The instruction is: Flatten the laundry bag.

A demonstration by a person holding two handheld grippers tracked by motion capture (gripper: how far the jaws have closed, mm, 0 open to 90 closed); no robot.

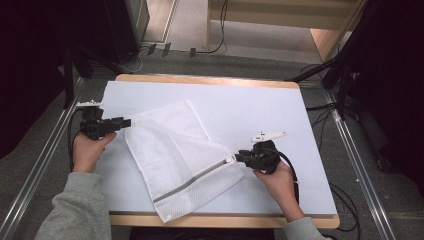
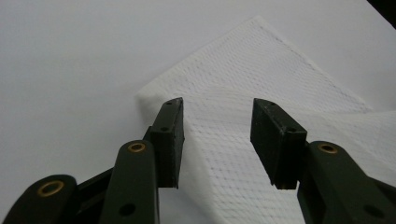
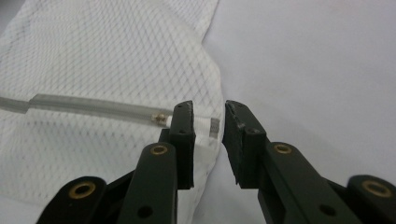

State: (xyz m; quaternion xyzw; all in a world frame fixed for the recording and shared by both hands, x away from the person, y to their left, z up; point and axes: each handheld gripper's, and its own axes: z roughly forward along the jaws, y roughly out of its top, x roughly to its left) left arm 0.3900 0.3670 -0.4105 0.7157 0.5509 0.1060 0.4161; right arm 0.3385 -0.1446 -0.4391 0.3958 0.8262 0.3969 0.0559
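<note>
Mesh laundry bag [image 1: 175, 155] flat on white table [image 1: 260, 110], lower centre of high view, grey zipper [image 1: 195, 180] running diagonally. Right gripper [image 1: 240, 157] at bag's right corner, jaws narrowly parted around zipper end [image 3: 208, 125], not clamped. Farther up at left, left gripper [image 1: 127, 122] wide apart over bag's left corner [image 2: 144, 95].

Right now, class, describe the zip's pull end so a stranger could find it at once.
Start at the white table top, then the white mesh laundry bag lying on it. Follow its grey zip to the bag's right-hand edge: the pull end lies at the right tool, a small metal piece against white mesh.
</note>
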